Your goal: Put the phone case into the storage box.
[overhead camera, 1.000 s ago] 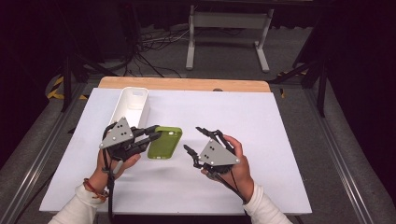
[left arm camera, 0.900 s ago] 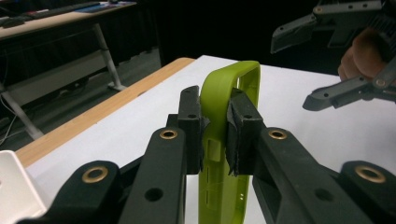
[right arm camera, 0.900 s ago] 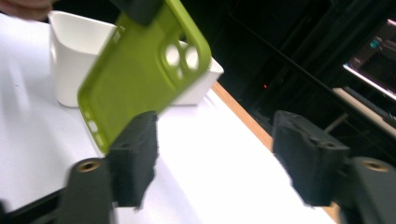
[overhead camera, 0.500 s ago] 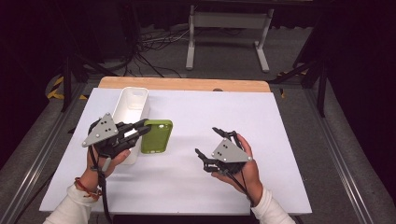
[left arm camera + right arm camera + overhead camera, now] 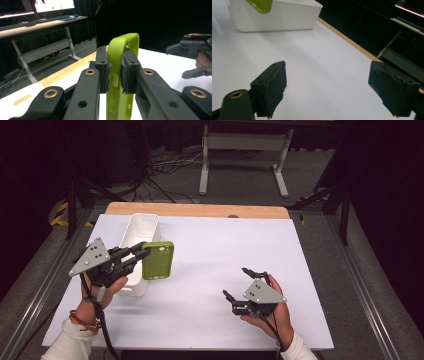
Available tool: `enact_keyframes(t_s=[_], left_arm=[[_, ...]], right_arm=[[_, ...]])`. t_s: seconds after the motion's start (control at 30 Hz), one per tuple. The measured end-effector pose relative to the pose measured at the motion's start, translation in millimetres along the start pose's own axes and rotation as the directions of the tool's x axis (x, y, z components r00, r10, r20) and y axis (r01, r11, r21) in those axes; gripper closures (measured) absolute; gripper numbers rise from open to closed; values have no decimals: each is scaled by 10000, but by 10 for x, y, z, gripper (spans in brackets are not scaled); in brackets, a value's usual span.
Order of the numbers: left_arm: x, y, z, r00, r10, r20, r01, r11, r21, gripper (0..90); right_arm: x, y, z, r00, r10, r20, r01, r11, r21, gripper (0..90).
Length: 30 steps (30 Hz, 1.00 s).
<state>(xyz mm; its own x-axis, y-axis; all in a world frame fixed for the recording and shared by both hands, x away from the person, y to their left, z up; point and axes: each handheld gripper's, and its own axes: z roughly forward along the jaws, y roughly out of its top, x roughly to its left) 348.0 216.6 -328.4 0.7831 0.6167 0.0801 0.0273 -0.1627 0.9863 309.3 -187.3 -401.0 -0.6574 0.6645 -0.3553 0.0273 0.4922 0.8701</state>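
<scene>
A lime-green phone case (image 5: 158,260) hangs upright above the white table (image 5: 215,240), right beside a long white bin (image 5: 143,226). My left gripper (image 5: 141,255) is shut on one long edge of it. In the left gripper view the pads (image 5: 103,67) pinch the case (image 5: 123,47) from both sides. My right gripper (image 5: 235,281) is low over the front right of the table; its jaws have just been opening, with nothing between them. The right gripper view shows its wide-apart pads (image 5: 273,85) over bare white table, with the bin (image 5: 277,17) and a corner of the case (image 5: 260,5) beyond.
A wooden strip (image 5: 200,210) runs along the table's far edge. Behind it stand a metal frame (image 5: 240,150) and loose cables on the dark floor. The other hand's gripper (image 5: 192,57) shows at the right of the left gripper view.
My left gripper has lifted the case and carried it left, up against the bin. My right gripper has drawn back to the front right and sunk, its jaws spreading wider.
</scene>
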Motion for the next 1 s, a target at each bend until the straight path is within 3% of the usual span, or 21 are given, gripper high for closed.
enact_keyframes(t_s=[0.13, 0.43, 0.63, 0.67, 0.9, 1.0], left_arm=[[43, 45, -96, 9998, -32, -182, 27, 9996, -284, 784], [151, 101, -289, 9972, 42, -746, -89, 9980, -630, 784], [269, 76, -362, 9947, -194, -1005, 117, 9969, -772, 784], [312, 58, -376, 9926, -243, -1192, 136, 9958, -901, 784], [567, 59, -366, 9888, -474, -1418, 316, 9933, -1112, 784], [707, 88, -285, 9848, -399, -1693, 279, 9970, -726, 785]], right_arm=[[30, -106, -98, 9992, -245, 321, 253, 9994, -246, 148], [44, -292, -193, 9982, 589, 117, -592, 9980, 228, 138], [66, -370, -238, 9979, 635, 134, -641, 9966, 512, 138], [63, -376, -242, 9978, 638, 188, -648, 9963, 556, 138], [56, -409, -222, 9974, 647, 329, -668, 9955, 669, 139], [55, -411, -211, 9975, 660, 257, -675, 9956, 650, 139]])
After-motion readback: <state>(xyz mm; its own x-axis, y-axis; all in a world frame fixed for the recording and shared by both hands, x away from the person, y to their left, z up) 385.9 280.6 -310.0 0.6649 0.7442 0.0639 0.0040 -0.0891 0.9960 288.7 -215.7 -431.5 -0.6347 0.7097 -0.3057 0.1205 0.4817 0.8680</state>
